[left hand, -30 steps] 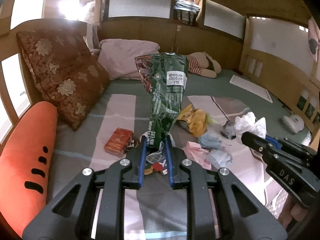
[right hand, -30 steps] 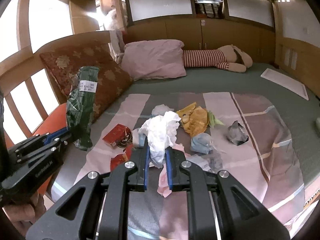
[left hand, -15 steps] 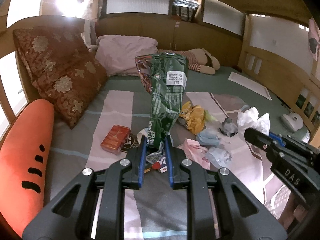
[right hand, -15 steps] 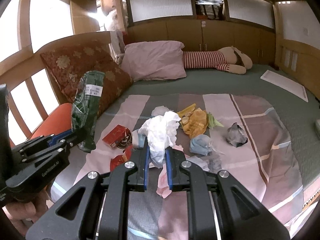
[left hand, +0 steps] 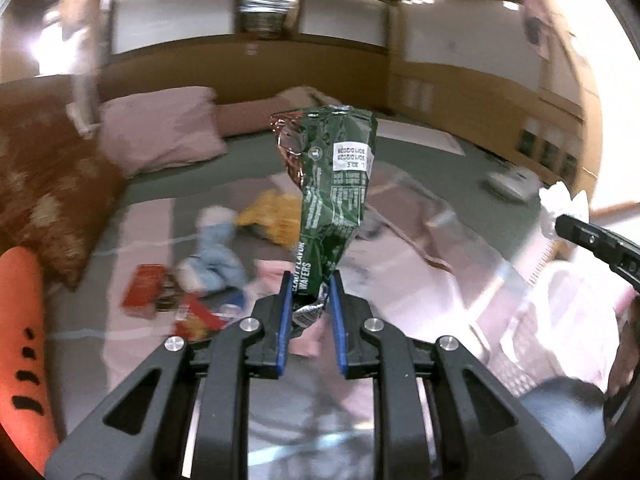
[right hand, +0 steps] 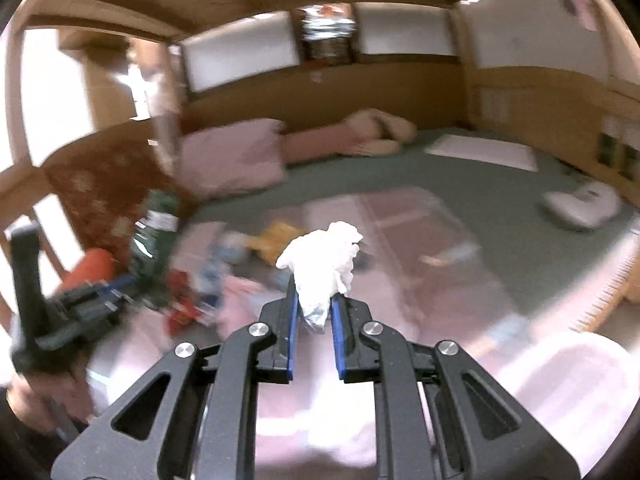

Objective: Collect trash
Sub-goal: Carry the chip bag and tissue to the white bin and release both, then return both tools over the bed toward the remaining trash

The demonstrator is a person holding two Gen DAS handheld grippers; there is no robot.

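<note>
My left gripper (left hand: 310, 284) is shut on a green wafer wrapper (left hand: 334, 184) that stands up from its blue pads. The same wrapper (right hand: 154, 236) shows blurred at the left of the right wrist view, above the left gripper (right hand: 86, 308). My right gripper (right hand: 314, 300) is shut on a crumpled white tissue (right hand: 326, 260). That tissue (left hand: 558, 206) and the right gripper's tip (left hand: 596, 240) appear at the right edge of the left wrist view. Loose trash lies on the bed: a red carton (left hand: 142, 290), blue paper (left hand: 214, 256), a yellow wrapper (left hand: 274, 218).
A bed with a striped pink cover (left hand: 400, 248) and grey-green sheet (right hand: 460, 200) fills both views. Pink pillow (left hand: 160, 136), brown patterned cushion (left hand: 48, 188) and orange plush (left hand: 20, 340) lie left. A pale pink container (right hand: 568, 384) sits lower right. A white object (right hand: 580, 204) lies at the right.
Both views have swung to the right and blurred. Both hands moved rightwards over the bed, the right one more. Each gripper keeps its hold on its item.
</note>
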